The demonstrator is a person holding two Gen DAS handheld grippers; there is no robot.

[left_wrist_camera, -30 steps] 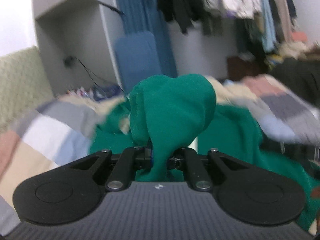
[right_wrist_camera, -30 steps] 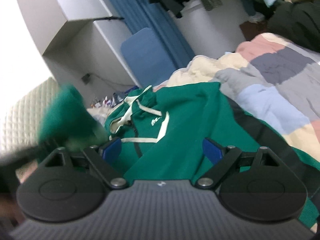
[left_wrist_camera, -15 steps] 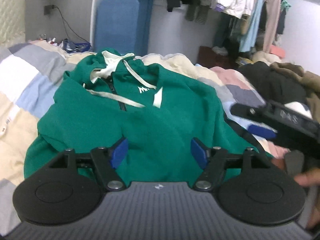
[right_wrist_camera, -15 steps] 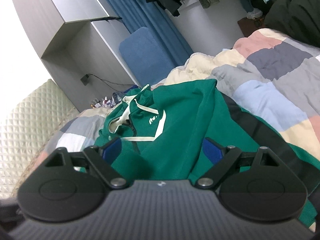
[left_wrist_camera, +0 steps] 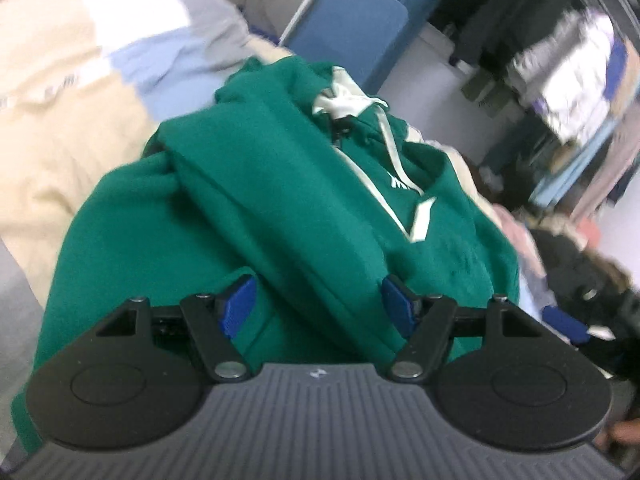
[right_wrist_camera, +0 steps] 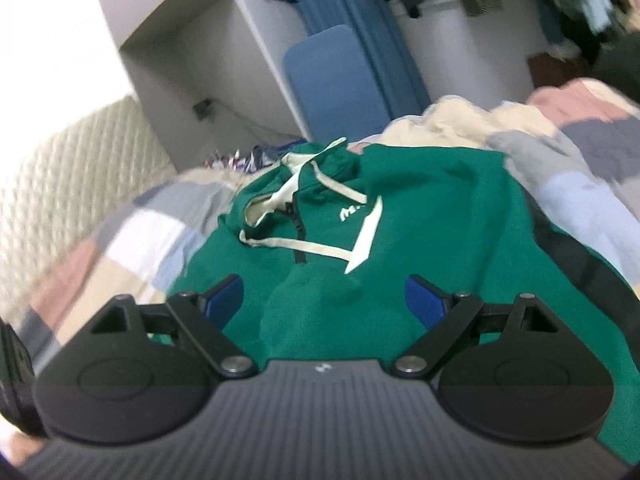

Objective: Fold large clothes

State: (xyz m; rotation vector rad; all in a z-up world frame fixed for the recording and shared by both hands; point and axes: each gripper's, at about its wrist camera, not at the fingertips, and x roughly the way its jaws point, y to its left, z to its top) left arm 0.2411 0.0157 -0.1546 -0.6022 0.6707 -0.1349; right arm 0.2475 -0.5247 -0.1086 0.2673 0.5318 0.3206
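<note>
- We take the green hoodie (left_wrist_camera: 280,216) as our landmark; it lies spread on the bed, on top of a patchwork quilt (right_wrist_camera: 132,248) of cream, grey, pale blue and pink squares.
- One sleeve (left_wrist_camera: 256,184) of the hoodie is folded across its front, running diagonally from the shoulder toward the hem.
- The cream-lined hood (right_wrist_camera: 272,200) sits at the far end of the hoodie, with pale drawstrings (right_wrist_camera: 304,246) trailing over the chest beside a white logo.
- Our left tongs (left_wrist_camera: 316,308) hover just above the near part of the hoodie, released, blue pads apart; the folded sleeve passes between them, but the pads do not press on it.
- The left tongs have just been opening, and nothing is gripped in them.
- Our right tongs (right_wrist_camera: 324,302) hang over the hoodie's lower front, spread wide and holding nothing.
- The tip of the right tongs also shows at the right of the hoodie in the left wrist view.
- Beyond the hoodie's hood stands a blue padded board (right_wrist_camera: 336,76) against a blue curtain (right_wrist_camera: 344,12).
- Far right of the hoodie, hanging clothes (left_wrist_camera: 560,72) appear blurred.
</note>
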